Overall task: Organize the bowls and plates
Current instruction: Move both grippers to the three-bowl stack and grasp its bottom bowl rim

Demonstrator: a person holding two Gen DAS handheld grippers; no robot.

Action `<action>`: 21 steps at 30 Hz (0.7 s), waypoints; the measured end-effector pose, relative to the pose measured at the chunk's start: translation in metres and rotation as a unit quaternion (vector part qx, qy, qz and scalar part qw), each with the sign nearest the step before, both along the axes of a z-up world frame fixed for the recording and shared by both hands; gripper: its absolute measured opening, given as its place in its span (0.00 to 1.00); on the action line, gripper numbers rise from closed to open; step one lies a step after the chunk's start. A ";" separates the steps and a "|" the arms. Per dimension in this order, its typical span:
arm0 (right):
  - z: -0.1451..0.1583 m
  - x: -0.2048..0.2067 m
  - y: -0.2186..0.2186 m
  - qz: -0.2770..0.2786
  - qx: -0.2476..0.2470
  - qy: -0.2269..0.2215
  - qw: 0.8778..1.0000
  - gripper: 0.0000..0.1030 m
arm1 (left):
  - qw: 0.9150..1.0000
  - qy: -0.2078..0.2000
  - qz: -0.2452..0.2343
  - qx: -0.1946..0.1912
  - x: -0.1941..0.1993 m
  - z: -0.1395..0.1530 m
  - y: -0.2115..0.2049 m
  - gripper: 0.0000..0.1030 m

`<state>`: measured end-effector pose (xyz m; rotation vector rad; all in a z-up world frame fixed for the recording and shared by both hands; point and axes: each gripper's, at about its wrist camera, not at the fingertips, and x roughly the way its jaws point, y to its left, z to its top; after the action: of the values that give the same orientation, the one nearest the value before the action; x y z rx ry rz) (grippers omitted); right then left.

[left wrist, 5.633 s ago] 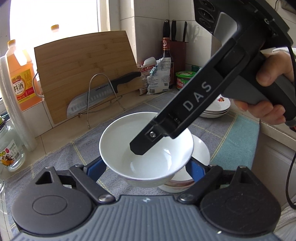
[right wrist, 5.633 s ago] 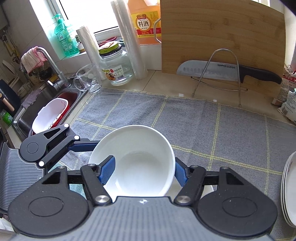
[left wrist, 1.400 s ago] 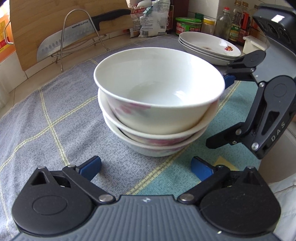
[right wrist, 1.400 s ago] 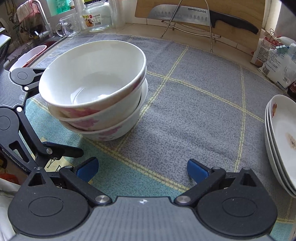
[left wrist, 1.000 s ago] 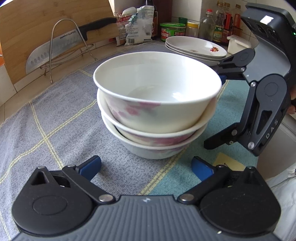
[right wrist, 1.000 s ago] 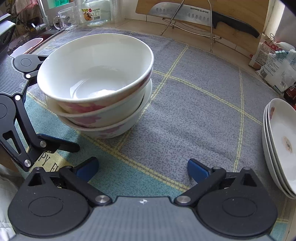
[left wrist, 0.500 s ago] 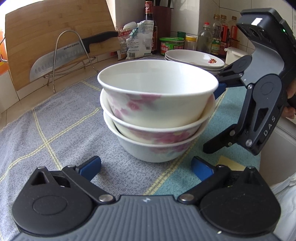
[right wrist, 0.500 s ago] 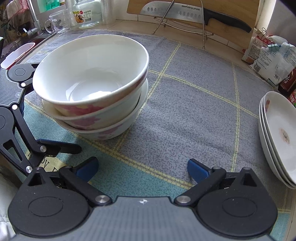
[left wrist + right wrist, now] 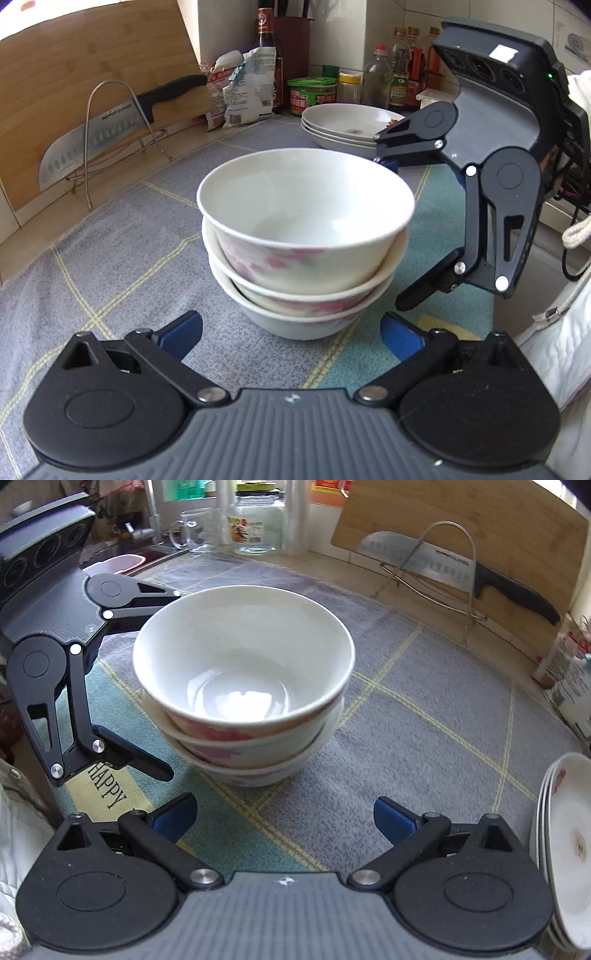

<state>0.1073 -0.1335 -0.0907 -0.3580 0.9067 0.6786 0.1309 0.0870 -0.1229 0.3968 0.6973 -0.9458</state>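
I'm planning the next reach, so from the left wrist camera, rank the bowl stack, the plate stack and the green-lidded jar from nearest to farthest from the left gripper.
1. Bowl stack: just ahead of the left gripper, centred between its open fingers.
2. Plate stack: farther back, slightly right, on the cloth's far edge.
3. Green-lidded jar: farthest, behind the plates near the wall.

3 stacked bowls (image 9: 306, 243) on mat (image 9: 122, 258), plates (image 9: 343, 125) behind

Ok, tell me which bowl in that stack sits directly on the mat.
The bottom bowl of the three: its base rests on the mat. The middle bowl and top bowl nest inside it, clear of the cloth.
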 end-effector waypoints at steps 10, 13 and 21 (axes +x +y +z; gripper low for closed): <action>0.011 0.018 0.010 0.074 -0.001 -0.012 0.997 0.97 | 0.999 0.003 -0.037 -0.003 0.013 0.004 -0.004 0.98; 0.011 0.021 0.011 0.091 0.000 -0.006 0.996 0.92 | 0.999 0.010 -0.049 -0.006 0.018 0.003 -0.004 0.96; 0.014 0.024 0.015 0.131 -0.009 0.006 0.991 0.83 | 0.995 0.038 -0.092 -0.009 0.032 0.005 0.000 0.87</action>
<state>0.1318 -0.1189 -0.0770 -0.4939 0.8861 0.9148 0.1625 0.0867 -0.1175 0.4153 0.7302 -1.1462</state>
